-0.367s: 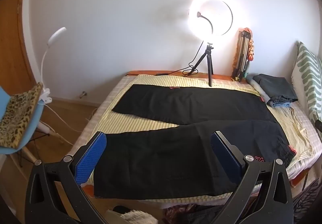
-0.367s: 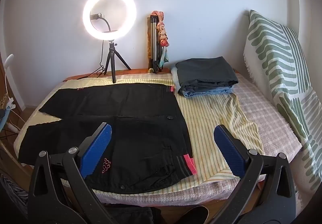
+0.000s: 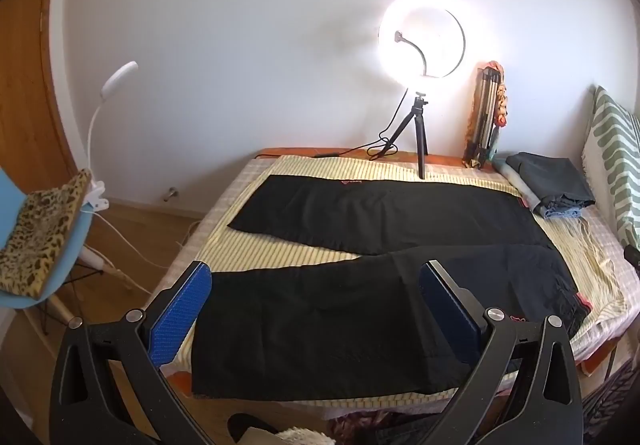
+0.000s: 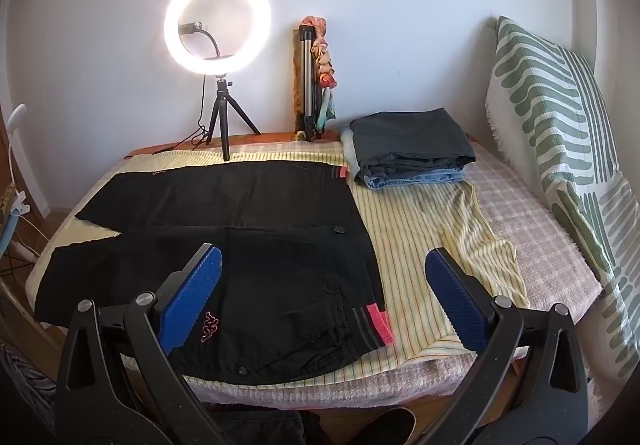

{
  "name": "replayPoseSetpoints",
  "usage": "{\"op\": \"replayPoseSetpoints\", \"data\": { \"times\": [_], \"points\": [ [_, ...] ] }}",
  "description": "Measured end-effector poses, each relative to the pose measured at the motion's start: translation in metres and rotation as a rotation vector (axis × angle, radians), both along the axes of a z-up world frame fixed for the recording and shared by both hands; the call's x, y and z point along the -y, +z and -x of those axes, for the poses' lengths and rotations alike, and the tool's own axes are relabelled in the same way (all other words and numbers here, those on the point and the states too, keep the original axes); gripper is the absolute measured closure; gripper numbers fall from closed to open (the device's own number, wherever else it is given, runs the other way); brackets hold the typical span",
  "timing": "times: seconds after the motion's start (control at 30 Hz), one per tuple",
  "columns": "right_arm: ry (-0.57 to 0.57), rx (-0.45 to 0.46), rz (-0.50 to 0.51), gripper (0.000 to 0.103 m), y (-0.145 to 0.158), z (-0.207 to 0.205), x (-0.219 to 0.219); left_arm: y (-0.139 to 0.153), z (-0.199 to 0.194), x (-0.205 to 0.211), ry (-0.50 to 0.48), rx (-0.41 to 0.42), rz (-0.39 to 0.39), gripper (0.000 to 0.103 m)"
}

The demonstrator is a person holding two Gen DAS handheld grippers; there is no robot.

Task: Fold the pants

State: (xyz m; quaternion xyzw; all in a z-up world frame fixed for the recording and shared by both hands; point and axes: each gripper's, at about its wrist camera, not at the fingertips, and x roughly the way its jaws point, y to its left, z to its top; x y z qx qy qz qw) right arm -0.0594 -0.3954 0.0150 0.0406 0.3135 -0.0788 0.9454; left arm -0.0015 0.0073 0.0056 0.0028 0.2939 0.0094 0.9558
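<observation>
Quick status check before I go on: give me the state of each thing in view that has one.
black pants: spread flat on the bed, legs apart, unfolded
left gripper: open, empty
right gripper: open, empty
ring light: on
folded clothes: stacked at the far corner
striped cloth: laid under the pants

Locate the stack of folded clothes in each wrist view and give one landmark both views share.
Left wrist view: the stack of folded clothes sits at the far right of the bed, beside the pants' waist end.
Right wrist view: the same stack lies at upper centre, right of the black pants.
Shared landmark: the lit ring light on its tripod against the wall.
</observation>
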Motion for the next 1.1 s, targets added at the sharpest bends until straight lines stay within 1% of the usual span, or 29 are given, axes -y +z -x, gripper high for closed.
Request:
{"op": "replayPoseSetpoints", "data": {
  "times": [0.1, 0.13, 0.23, 1.1],
  "points": [
    [-0.002, -0.003, 0.007, 0.000, 0.0010, -0.0022, -0.0030, 0.0007, -0.0009, -0.0029, 0.002, 0.001, -0.004, 0.000],
    [-0.004, -0.002, 0.008, 0.000, 0.0009, -0.0028, -0.0036, -0.0011, 0.0024, 0.0030, 0.004, 0.005, -0.011, 0.000],
    [-0.002, -0.001, 0.008, 0.000, -0.0027, -0.0010, -0.0027, -0.0018, 0.0023, 0.0036, 0.004, 0.005, -0.009, 0.000],
    [0.005, -0.002, 0.005, 0.000, -0.0005, -0.0008, -0.0040, -0.0021, 0.0057, 0.0060, -0.001, 0.003, -0.011, 0.000]
  ]
}}
